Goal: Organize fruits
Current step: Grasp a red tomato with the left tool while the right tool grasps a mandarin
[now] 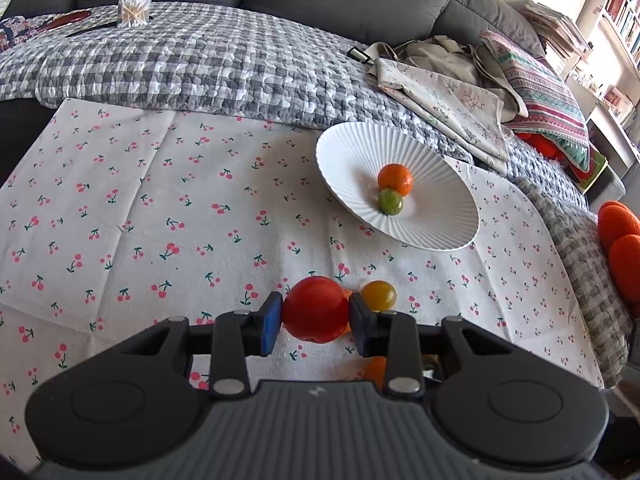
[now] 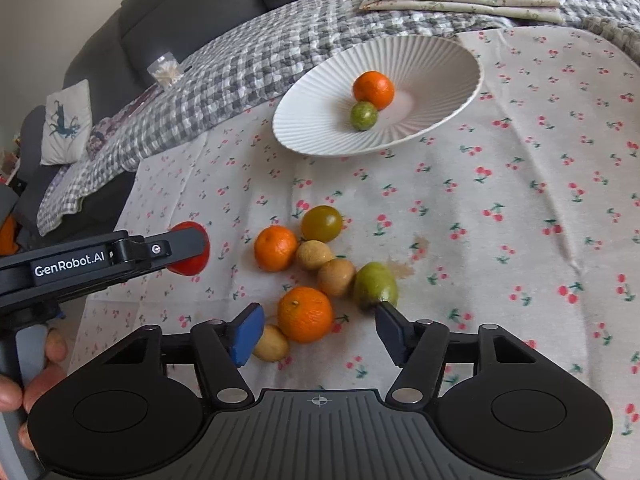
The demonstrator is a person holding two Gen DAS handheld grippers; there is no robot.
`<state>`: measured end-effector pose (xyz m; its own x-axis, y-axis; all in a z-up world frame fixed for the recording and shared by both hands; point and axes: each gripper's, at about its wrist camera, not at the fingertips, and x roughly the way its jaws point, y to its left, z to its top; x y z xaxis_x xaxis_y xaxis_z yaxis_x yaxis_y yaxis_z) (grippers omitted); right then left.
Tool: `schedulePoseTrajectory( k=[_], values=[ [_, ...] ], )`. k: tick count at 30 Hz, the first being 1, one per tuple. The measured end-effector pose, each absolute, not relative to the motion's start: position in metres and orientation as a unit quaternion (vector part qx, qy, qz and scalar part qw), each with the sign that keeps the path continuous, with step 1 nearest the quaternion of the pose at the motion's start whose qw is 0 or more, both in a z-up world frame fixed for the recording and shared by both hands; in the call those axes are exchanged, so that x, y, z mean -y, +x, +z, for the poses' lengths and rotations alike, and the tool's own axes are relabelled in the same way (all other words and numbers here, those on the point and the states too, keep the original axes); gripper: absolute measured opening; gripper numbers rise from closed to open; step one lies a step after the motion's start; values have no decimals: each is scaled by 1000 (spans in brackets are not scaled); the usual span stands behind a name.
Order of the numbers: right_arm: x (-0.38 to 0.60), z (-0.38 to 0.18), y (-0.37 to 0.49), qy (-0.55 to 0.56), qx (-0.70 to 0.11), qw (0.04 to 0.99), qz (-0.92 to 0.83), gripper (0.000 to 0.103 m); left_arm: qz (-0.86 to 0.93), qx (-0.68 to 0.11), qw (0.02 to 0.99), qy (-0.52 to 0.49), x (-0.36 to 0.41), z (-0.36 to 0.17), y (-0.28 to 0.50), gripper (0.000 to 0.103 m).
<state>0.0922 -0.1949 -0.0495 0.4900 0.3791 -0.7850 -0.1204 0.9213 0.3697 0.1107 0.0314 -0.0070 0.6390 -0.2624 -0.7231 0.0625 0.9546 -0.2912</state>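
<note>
My left gripper (image 1: 316, 318) is shut on a red tomato (image 1: 316, 310) just above the cherry-print cloth; it also shows in the right wrist view (image 2: 191, 252). A white ribbed plate (image 1: 352, 152) holds an orange mandarin (image 1: 395, 179) and a small green fruit (image 1: 390, 201). My right gripper (image 2: 320, 332) is open above a pile of fruit: an orange mandarin (image 2: 305, 314) between the fingers, a green oval fruit (image 2: 375, 286), a second mandarin (image 2: 275, 248), a yellow-green tomato (image 2: 322, 223) and several small tan fruits (image 2: 337, 277).
The cherry-print cloth (image 2: 500, 208) lies over a grey checked quilt (image 1: 208, 56) on a grey sofa. Folded floral fabric (image 1: 444, 92) lies behind the plate. A clear box of cotton swabs (image 1: 135, 7) stands far back left. Orange cushions (image 1: 618, 240) sit at the right edge.
</note>
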Motion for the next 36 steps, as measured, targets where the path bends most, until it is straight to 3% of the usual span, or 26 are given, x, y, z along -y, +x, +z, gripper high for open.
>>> schedulePoseTrajectory(
  k=[10, 36],
  values=[
    [174, -65, 102, 103, -479, 860, 144, 33, -86, -413, 899, -118, -32, -7, 110, 34],
    [201, -20, 99, 116, -447, 874, 150, 33, -82, -402, 905, -114, -34, -1, 113, 34]
  ],
)
